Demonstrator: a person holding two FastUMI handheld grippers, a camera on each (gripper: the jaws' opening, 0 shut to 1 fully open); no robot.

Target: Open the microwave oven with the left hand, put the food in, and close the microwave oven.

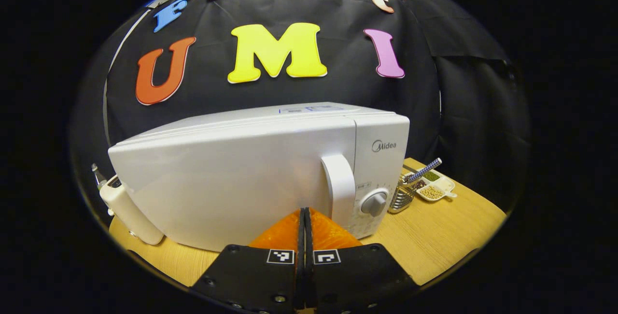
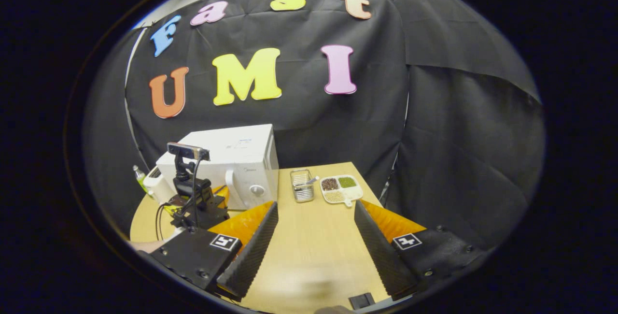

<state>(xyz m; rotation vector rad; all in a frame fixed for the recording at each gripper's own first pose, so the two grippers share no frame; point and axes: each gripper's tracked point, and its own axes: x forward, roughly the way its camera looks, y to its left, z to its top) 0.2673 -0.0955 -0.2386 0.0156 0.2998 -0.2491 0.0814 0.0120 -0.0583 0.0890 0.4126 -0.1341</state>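
Left gripper (image 1: 305, 215): its fingers are pressed together with nothing between them, pointing at the microwave front just left of the door handle.
Microwave oven (image 1: 251, 178): white, door closed, standing on the wooden worktop (image 1: 434, 236) against the black booth wall; in the left gripper view it sits right ahead of the fingertips, near but not clearly touching.
Door handle (image 1: 339, 183): upright white bar, just right of the left fingers; the round dial (image 1: 374, 203) sits further right.
Right gripper (image 2: 316, 217): fingers spread wide apart, holding nothing, hanging over bare worktop.
Food: a white divided dish (image 2: 341, 188) with dark, green and pale fillings lies on the worktop ahead of the right fingers, well apart from them and to the right of the microwave.
Wire basket (image 2: 302, 186): stands just left of the dish, between it and the microwave.
White bottle (image 1: 130, 210): stands at the microwave's left side.
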